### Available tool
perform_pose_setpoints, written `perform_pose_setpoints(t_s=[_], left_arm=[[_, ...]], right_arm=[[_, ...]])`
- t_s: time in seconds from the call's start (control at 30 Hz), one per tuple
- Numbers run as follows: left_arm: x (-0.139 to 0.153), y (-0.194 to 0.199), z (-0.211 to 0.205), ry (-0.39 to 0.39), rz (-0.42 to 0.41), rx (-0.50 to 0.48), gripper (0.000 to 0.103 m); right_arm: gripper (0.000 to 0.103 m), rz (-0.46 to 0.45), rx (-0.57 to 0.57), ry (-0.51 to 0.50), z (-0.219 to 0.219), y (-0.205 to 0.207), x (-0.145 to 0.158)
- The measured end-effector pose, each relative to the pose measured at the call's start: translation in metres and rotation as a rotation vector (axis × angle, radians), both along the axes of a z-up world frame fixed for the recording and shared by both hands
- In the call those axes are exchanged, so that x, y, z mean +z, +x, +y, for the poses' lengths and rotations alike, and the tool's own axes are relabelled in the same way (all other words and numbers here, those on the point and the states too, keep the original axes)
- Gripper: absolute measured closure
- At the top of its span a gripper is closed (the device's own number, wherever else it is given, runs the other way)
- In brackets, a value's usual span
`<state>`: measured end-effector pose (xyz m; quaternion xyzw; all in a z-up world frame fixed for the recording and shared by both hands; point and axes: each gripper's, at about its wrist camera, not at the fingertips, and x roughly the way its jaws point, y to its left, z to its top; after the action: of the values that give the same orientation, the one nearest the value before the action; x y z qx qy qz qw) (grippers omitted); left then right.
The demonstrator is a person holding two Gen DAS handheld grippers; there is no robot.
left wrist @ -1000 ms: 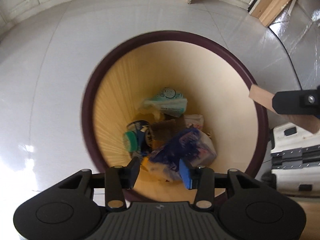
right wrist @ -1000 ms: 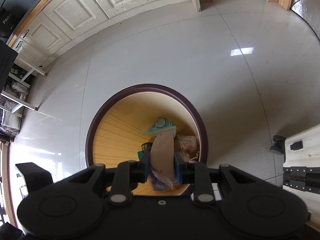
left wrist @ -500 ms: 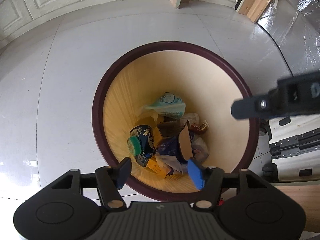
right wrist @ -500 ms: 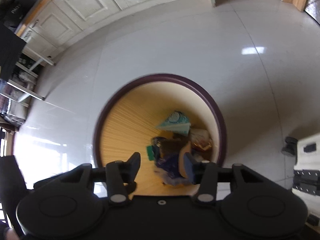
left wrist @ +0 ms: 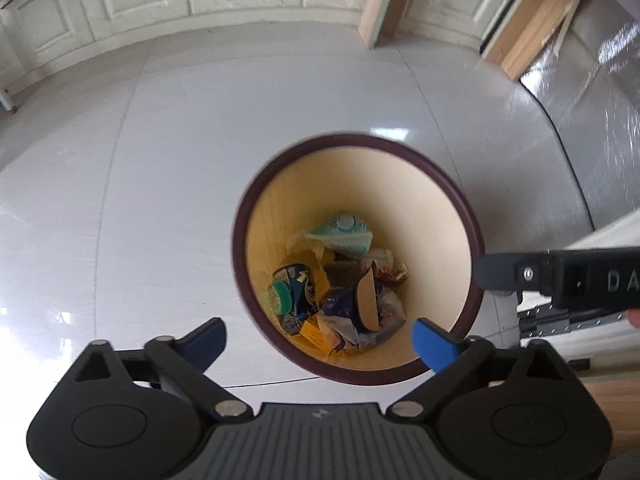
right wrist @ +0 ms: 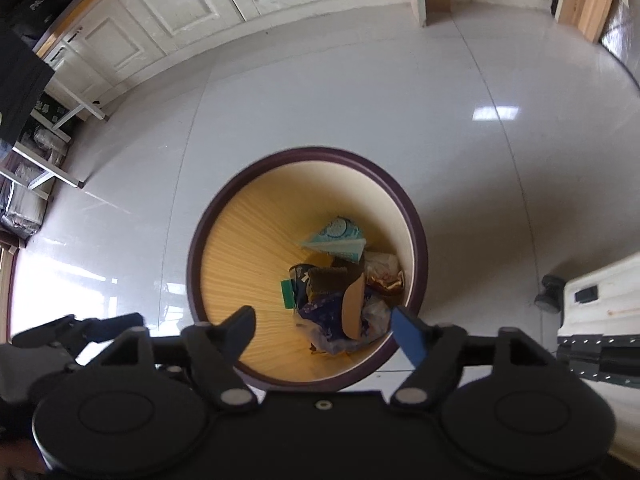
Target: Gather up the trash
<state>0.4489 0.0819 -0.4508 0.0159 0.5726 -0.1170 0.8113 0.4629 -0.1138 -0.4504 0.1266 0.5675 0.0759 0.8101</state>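
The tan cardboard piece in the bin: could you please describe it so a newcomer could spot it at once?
Find the round bin with a dark purple rim on the white floor. On its trash heap, the tan cardboard piece stands on edge against a blue wrapper, the only plain, unprinted item there.

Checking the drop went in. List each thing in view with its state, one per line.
Left gripper: jaws opening, nothing between them, above the bin.
Right gripper: jaws opening, nothing between them, above the bin.
Trash bin: upright, no lid, partly filled.
Brown cardboard piece: inside the bin, standing on edge atop the pile.
Blue wrapper: crumpled, inside the bin.
Teal packet: inside the bin, against its wall.
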Motion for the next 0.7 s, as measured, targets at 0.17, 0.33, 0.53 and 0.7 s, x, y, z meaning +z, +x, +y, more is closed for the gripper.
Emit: perform_pose_setpoints(t_s=[0.17, 0.33, 0.53, 0.7], left_arm=[[0.040, -0.017, 0.009, -0.005, -0.030, 0.037, 0.000], [0.079, -0.038, 0.018, -0.004, -0.068, 0.066, 0.000], [0.130, -0.070, 0.029, 0.004, -0.132, 0.115, 0.000], [0.177, -0.098, 0.034, 0.000, -0.209, 0.126, 0.000]], right_arm=[[0.009, -0.056, 0.010, -0.011, 0.002, -0.013, 0.033], [0.000, -0.125, 0.011, -0.042, 0.004, -0.032, 0.074], [0.000, -0.210, 0.007, -0.081, 0.003, -0.058, 0.126], [0.000, -0.263, -0.003, -0.094, -0.001, -0.085, 0.166]])
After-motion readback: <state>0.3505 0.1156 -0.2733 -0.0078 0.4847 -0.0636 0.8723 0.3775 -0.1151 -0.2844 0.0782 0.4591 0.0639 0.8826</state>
